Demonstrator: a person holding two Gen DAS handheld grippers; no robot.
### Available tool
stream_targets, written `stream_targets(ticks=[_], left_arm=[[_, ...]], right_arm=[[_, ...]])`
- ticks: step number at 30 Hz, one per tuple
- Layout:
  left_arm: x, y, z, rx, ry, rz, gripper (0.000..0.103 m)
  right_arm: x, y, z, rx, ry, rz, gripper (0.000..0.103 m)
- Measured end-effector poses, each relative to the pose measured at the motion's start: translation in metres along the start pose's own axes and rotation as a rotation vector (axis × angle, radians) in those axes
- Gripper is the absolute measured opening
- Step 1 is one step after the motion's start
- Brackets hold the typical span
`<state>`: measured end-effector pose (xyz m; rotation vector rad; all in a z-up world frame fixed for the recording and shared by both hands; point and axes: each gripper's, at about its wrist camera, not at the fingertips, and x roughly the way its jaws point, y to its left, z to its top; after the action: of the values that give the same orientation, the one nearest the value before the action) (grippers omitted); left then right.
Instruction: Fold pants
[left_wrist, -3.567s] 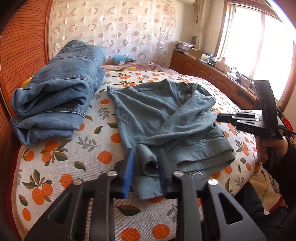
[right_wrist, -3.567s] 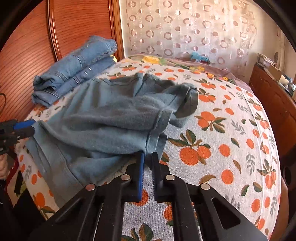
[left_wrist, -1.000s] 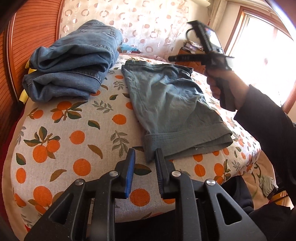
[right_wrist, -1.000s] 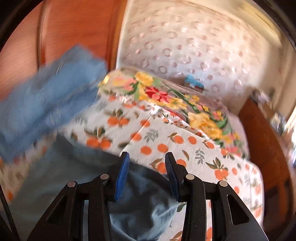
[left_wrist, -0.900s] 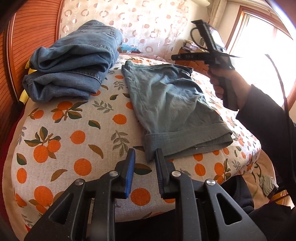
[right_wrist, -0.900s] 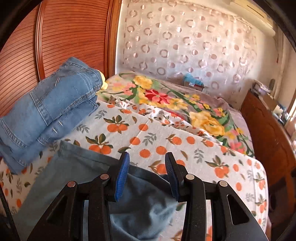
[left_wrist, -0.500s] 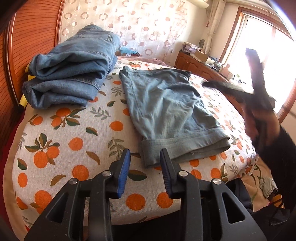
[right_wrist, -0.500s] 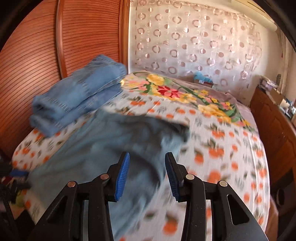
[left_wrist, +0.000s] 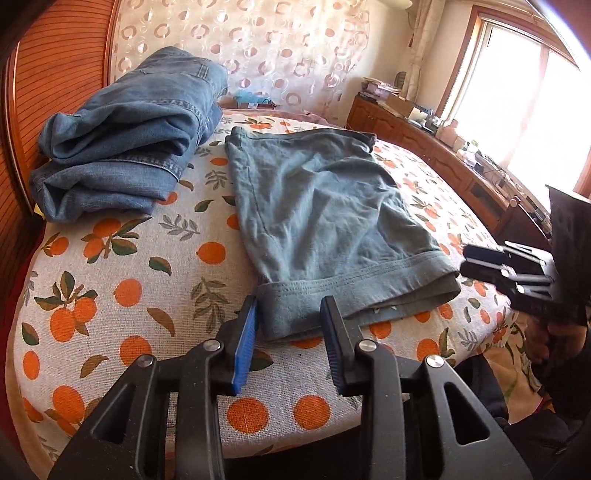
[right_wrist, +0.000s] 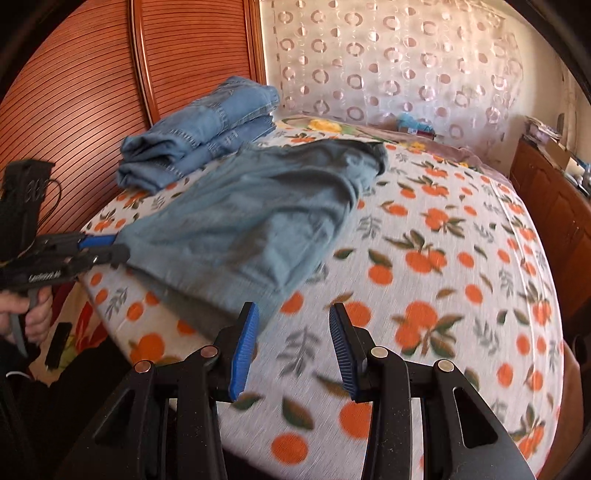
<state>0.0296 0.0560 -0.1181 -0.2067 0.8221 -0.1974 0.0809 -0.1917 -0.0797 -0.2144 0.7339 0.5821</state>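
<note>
Grey-blue pants (left_wrist: 325, 218) lie folded lengthwise on the bed, hem end toward me; they also show in the right wrist view (right_wrist: 255, 218). My left gripper (left_wrist: 290, 314) is open, its jaws on either side of the near left hem corner, not closed on it. It also shows at the left of the right wrist view (right_wrist: 110, 247). My right gripper (right_wrist: 291, 321) is open and empty, just right of the near hem corner. It also appears at the right edge of the left wrist view (left_wrist: 476, 264).
A stack of folded blue jeans (left_wrist: 125, 147) sits at the back left against the wooden headboard (right_wrist: 92, 92). The bed has an orange-print cover (right_wrist: 443, 277). A wooden cabinet (left_wrist: 424, 140) runs under the window at right.
Both grippers let go of the pants, which now lie flat and folded lengthwise. The right gripper swung from the far waist end back down to the near hem. The left gripper opened wider at the hem.
</note>
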Motion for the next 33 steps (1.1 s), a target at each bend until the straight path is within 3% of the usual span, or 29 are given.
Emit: stream_targets(ticks=[6, 9, 17, 33], left_arm=[[0.005, 0.001, -0.003, 0.004, 0.012, 0.009, 0.036], [0.004, 0.002, -0.003, 0.007, 0.011, 0.007, 0.037], [0.006, -0.002, -0.003, 0.028, 0.009, 0.016, 0.039], [0.008, -0.002, -0.003, 0.018, 0.008, 0.007, 0.04]], right_arm=[[0.004, 0.007, -0.007, 0.0, 0.015, 0.01, 0.041], [0.009, 0.011, -0.006, -0.009, 0.017, 0.012, 0.035], [0.012, 0.013, -0.005, -0.012, 0.008, 0.018, 0.005], [-0.007, 0.023, -0.015, 0.005, 0.01, 0.09, 0.001]])
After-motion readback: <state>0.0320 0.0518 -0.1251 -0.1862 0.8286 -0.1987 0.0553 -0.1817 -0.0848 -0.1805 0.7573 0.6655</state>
